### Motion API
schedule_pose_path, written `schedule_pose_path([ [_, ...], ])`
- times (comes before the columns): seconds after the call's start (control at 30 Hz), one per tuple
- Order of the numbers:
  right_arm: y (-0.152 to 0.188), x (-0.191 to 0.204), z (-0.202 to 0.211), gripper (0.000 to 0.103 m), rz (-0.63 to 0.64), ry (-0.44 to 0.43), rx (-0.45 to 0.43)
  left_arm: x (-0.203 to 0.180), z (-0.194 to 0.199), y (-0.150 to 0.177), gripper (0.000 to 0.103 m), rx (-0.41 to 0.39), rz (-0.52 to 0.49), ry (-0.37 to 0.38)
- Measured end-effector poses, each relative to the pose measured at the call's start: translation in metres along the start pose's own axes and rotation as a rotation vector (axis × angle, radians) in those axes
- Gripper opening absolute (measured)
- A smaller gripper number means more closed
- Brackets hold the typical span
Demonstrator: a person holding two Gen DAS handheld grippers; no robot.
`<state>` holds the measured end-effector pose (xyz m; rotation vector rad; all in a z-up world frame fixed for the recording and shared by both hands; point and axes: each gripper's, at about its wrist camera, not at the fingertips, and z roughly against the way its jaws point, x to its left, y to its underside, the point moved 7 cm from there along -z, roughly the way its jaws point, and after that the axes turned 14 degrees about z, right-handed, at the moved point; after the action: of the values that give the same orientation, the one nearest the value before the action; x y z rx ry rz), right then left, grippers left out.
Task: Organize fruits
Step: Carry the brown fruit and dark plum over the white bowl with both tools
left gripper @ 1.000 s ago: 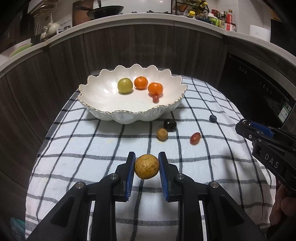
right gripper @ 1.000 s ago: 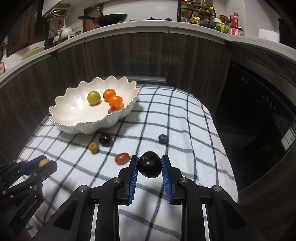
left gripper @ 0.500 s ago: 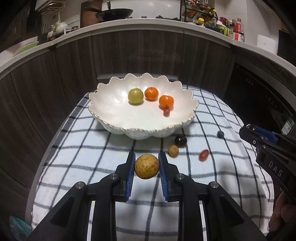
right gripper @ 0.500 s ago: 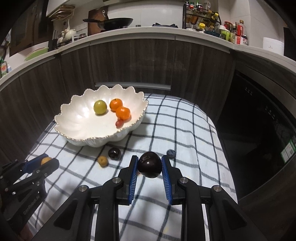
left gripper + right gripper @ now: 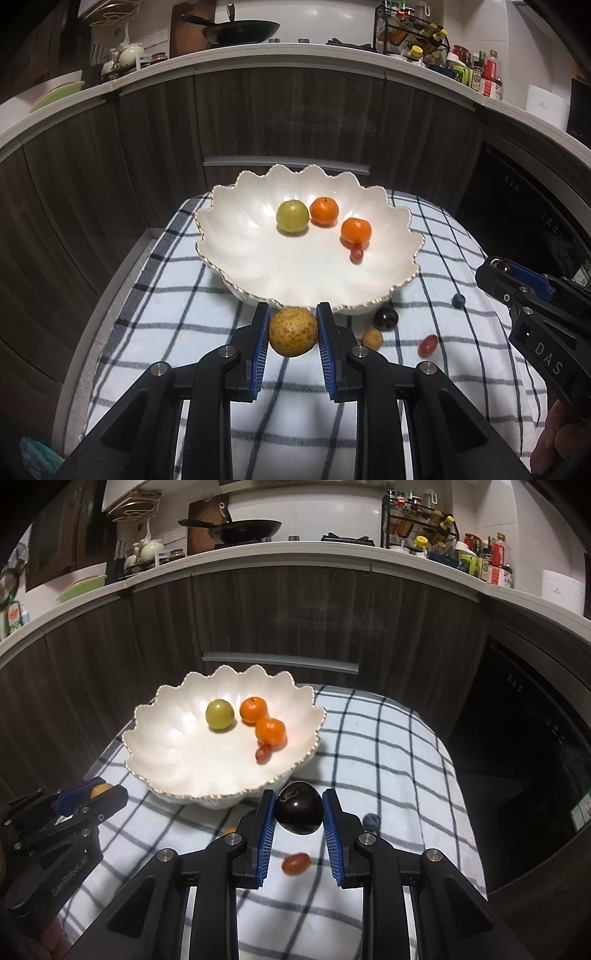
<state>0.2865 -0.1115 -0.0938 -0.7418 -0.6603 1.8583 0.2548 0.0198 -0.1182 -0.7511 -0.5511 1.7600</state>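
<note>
White scalloped ceramic bowl [image 5: 221, 236] now looms closer: we have carried both fruits up to its near rim. Our left gripper [image 5: 292, 332] clamps a speckled tan round fruit [image 5: 293, 331]; our right gripper [image 5: 298, 814] clamps a dark purple plum [image 5: 298, 808]. Dropping in looks next.

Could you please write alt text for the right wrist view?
The right gripper holds a dark plum near the rim of a white scalloped bowl containing four fruits, on a checked cloth with loose fruit.
</note>
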Motion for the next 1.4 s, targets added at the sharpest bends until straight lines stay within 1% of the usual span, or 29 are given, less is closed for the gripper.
schedule_pose_path([
  [0.47, -0.030, 0.009, -0.020, 0.027, 0.007, -0.019, -0.010, 0.005, -0.017, -0.030, 0.026, -0.006, 0.001, -0.004],
  [0.93, -0.051, 0.021, -0.047, 0.027, 0.012, -0.040, -0.014, 0.016, -0.049, -0.057, 0.026, 0.005, 0.010, -0.005],
  [1.2, -0.057, 0.029, -0.061, 0.027, 0.025, -0.050, -0.007, 0.019, -0.062, -0.068, 0.026, 0.004, -0.006, 0.006],
  [1.4, -0.057, 0.036, -0.073, 0.027, 0.031, -0.063, 0.009, 0.021, -0.075, -0.068, 0.026, 0.031, -0.015, 0.002],
])
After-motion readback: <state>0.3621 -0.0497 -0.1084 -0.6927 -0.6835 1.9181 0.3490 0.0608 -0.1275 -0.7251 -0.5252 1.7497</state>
